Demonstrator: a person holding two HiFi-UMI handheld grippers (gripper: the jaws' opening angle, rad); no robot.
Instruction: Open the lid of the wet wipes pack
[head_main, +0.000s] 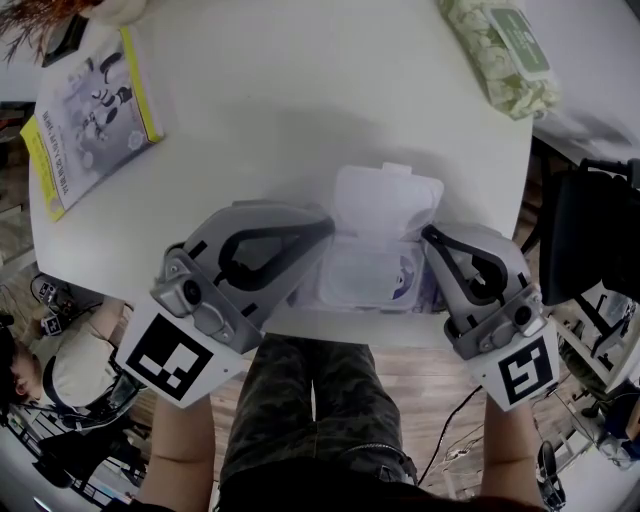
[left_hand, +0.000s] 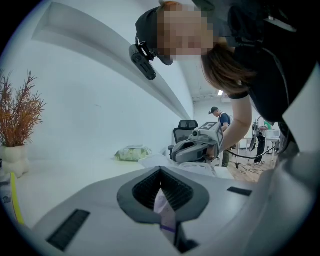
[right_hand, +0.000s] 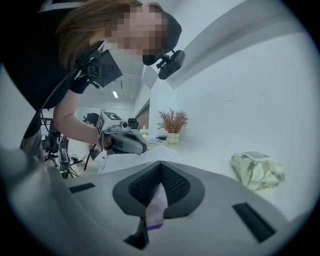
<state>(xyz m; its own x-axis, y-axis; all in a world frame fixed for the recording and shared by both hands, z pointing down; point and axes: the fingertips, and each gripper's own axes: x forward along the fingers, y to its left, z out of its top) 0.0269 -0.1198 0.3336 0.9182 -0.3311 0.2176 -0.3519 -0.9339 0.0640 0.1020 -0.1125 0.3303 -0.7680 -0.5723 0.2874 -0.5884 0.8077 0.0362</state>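
Your purple-and-white soft plastic wet wipes pack (head_main: 368, 278) lies at the near edge of the white table (head_main: 300, 90), its white flip lid (head_main: 388, 200) already raised. Your left gripper (head_main: 312, 262) and right gripper (head_main: 432, 262) each clamp one end of it; only releasing seems left.

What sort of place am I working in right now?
Probably an office or lab workroom: a white table, an office chair beyond it, and another person standing farther back.
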